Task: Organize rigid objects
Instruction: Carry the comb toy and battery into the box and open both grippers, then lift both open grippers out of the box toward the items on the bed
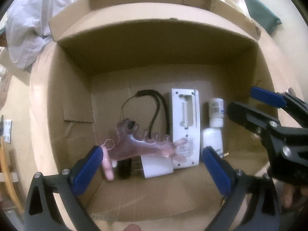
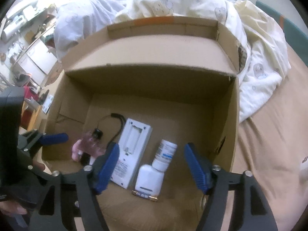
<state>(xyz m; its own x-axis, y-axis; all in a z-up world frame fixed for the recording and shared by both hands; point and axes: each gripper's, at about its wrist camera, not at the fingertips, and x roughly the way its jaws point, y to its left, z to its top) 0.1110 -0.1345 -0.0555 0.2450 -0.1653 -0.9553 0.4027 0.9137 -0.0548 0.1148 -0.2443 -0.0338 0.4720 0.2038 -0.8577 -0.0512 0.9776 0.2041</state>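
Blue pads of the left claw (image 1: 154, 165) sit nearest the lens, spread about as wide as they go and gripping nothing; between and just beyond them, on the floor of the box (image 1: 146, 198), lies a translucent pink comb (image 1: 142, 144) with a small bead chain looped at its near end. The comb rests across a white charger (image 1: 156, 166) and a black block (image 1: 124, 168), its far tip lying over the edge of a white device (image 1: 185, 127), and a pale pink piece (image 1: 107, 166) hangs right beside the left pad, though whether they touch is unclear. Beyond the comb a black cord (image 1: 152, 104) curls on the cardboard. Right of the device, ahead of the right pad, are a small white bottle (image 1: 216, 111) and a squat white flask (image 1: 211, 141). The right claw (image 2: 152, 165) also stands well open and empty, hovering over the bottle (image 2: 166, 154) and flask (image 2: 149, 180), with the device (image 2: 130, 152) just inside its left pad and a battery (image 2: 145, 193) lying below the flask. Labels on the bottle and the device carry print, with a blue band on the bottle, but none of it is legible. Outside the box, past both claws, lies rumpled white bedding (image 2: 192, 2) on a tan sheet (image 2: 273, 134).
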